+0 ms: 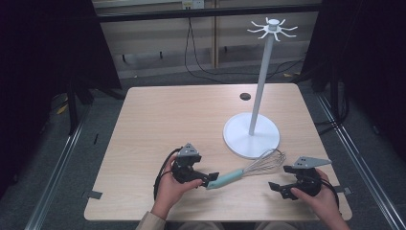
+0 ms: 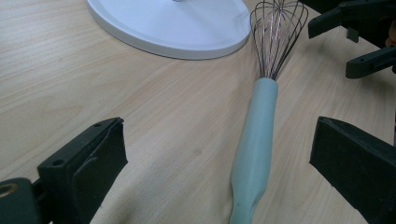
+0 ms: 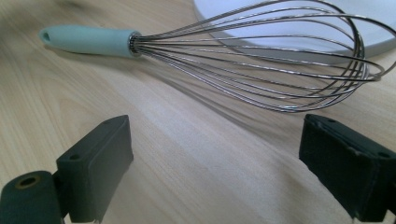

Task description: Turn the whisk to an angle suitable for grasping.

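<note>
Whisk (image 1: 246, 170) flat on tabletop (image 1: 167, 120). Left gripper (image 1: 207, 179) jaws released, straddling handle; right gripper (image 1: 277, 188) jaws released nearby. Best: centre handle, then close squarely.

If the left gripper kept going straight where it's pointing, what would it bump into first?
Probably the whisk: its pale green handle already lies between the left gripper's open jaws, pointing the same way. Beyond it are the wire loops and the white stand base.

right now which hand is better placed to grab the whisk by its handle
Left. The left gripper already has its open jaws on either side of the whisk handle; the right gripper faces the wire end, short of it.
</note>
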